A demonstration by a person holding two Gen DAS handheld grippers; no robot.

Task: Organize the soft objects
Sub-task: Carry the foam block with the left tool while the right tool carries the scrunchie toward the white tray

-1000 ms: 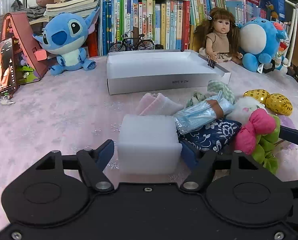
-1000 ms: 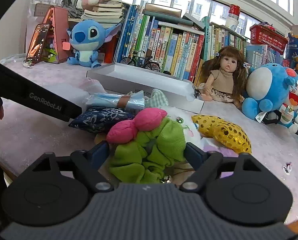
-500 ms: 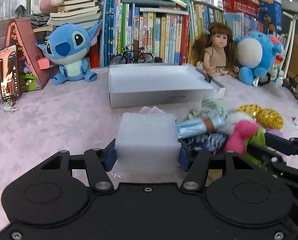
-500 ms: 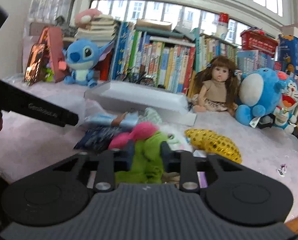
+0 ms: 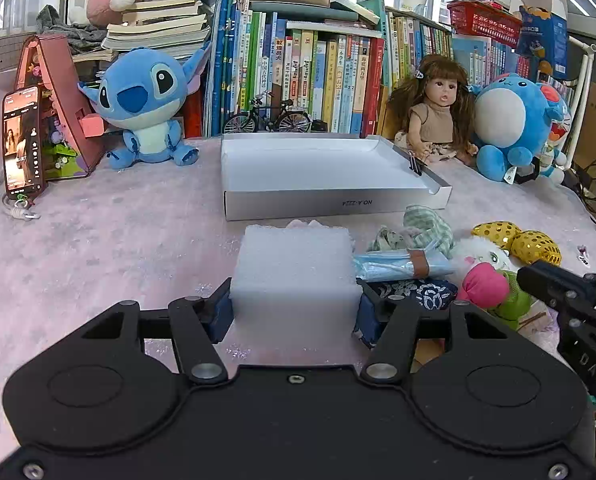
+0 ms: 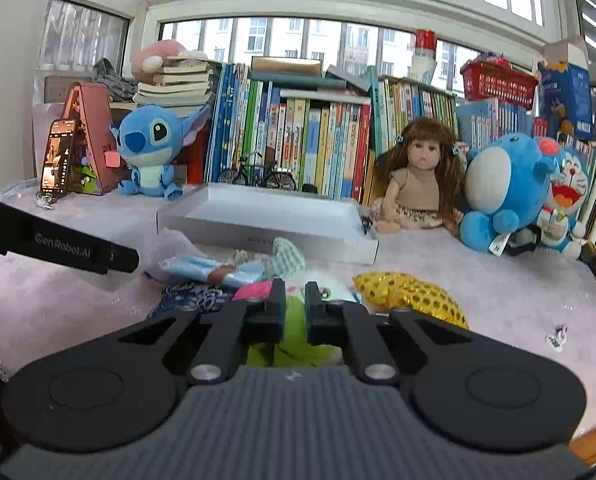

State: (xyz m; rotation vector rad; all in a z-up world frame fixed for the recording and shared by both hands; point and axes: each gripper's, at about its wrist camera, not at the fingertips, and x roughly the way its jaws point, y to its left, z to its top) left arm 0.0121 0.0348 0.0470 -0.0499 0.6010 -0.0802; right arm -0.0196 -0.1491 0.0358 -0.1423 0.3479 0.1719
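The left tool grips the white foam block; the right tool has just clamped the green fabric scrunchie. Both are lifted off the pink desk. Beyond lies the empty white shallow box, the likely destination.

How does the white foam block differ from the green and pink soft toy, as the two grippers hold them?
The white foam block is boxy and plain; the green and pink soft toy is lumpy and two-coloured. The left gripper holds the block with its jaws wide apart; the right gripper pinches the toy with its jaws almost together. Both things are gripped.
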